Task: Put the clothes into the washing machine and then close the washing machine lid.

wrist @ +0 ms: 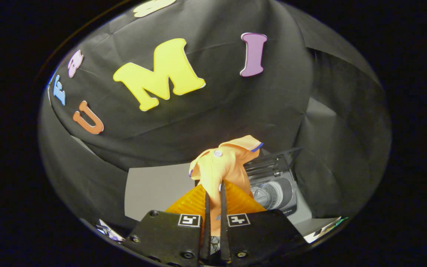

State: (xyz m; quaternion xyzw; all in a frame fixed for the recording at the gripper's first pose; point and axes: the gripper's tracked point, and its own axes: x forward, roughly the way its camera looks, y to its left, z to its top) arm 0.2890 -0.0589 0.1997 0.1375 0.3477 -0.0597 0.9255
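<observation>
Shirt, clamped between the fingers, may snag the washing machine rim, its loose folds bunching out.

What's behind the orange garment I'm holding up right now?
The gripper is shut on the orange buttoned garment. Behind it stands the small grey toy washing machine, its clear lid raised and its drum visible. The garment covers the machine's near side.

Gripper clamps orange shirt nr washer, lid up.
</observation>
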